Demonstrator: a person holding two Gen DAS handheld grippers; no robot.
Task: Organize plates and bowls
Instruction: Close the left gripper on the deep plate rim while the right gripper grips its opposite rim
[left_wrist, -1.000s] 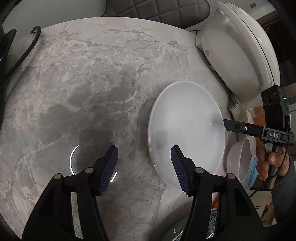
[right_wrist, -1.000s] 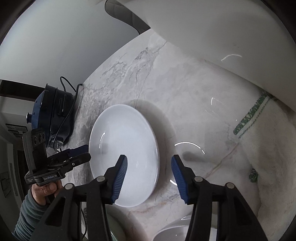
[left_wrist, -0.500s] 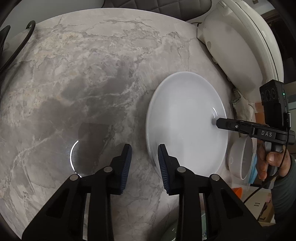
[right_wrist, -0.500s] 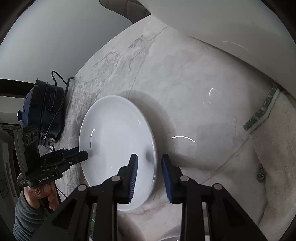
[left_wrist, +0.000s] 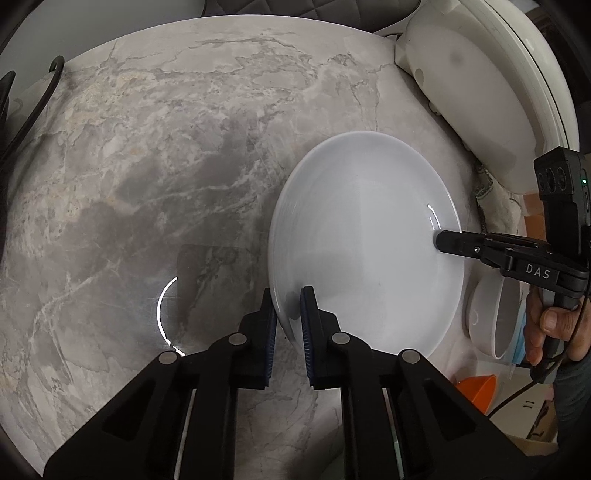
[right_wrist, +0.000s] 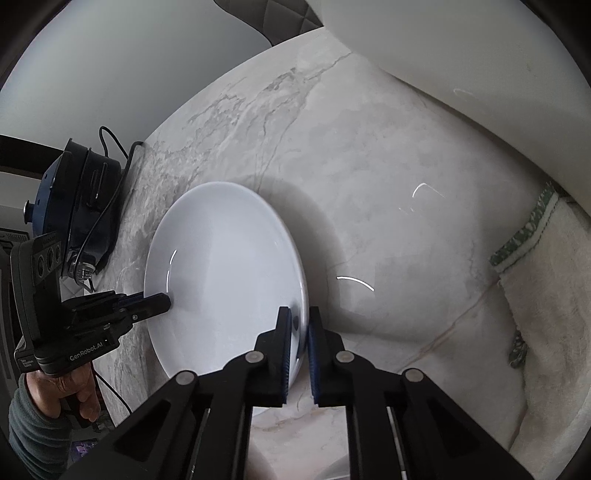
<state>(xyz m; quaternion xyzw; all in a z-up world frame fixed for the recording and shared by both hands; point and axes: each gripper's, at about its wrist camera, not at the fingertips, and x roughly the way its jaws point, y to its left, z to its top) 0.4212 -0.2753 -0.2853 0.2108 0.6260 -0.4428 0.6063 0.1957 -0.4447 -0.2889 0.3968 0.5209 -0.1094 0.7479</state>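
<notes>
A large white plate (left_wrist: 365, 240) lies on the round marble table (left_wrist: 166, 147). My left gripper (left_wrist: 288, 302) is shut on the plate's near-left rim. My right gripper (right_wrist: 300, 321) is shut on the opposite rim of the same plate (right_wrist: 225, 273). The right gripper also shows in the left wrist view (left_wrist: 439, 240), pinching the plate's right edge. The left gripper shows in the right wrist view (right_wrist: 166, 301) at the plate's left edge. A small white bowl (left_wrist: 487, 317) sits just right of the plate.
A big white domed appliance (left_wrist: 480, 85) stands at the table's far right. A white towel with green trim (right_wrist: 535, 288) lies beside it. A dark blue device with cables (right_wrist: 77, 199) sits at the table's left edge. An orange object (left_wrist: 476, 387) lies off the table.
Both grippers have moved in and closed on opposite rims of the plate; a second ago both were open and short of it.
</notes>
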